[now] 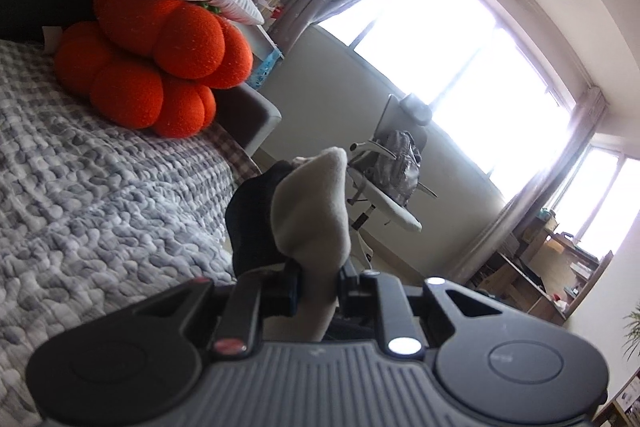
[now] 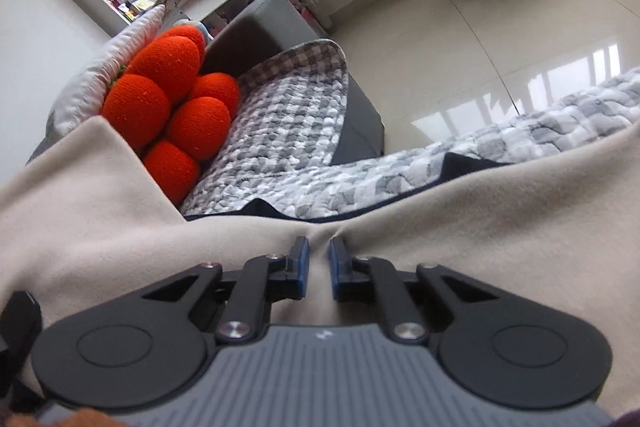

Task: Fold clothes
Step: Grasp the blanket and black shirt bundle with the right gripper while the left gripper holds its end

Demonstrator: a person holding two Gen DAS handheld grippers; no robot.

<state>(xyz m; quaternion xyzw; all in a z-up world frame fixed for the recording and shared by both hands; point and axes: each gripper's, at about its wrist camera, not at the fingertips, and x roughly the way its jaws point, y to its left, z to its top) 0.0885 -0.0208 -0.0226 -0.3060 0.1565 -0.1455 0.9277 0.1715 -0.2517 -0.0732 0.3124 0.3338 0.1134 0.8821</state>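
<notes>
1 beige fleece garment with dark navy lining (image 2: pixel 120 227), lifted over the grey-checked quilted sofa cover (image 2: pixel 288 131). Left gripper (image 1: pixel 316 275) clamped on 1 bunched corner; right gripper (image 2: pixel 318 259) pinching 1 fold, jaws nearly closed. 1 orange lobed plush cushion (image 1: pixel 160 55) at sofa's far end.

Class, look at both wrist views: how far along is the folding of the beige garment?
Done: both grippers have a grip. The left gripper pinches a bunched beige garment with dark lining, lifted off the grey checked quilt. In hand: the right gripper clamps a ridge of the same beige cloth, which spreads wide. Left: no finished fold shows; the cloth still needs laying flat and folding.
</notes>
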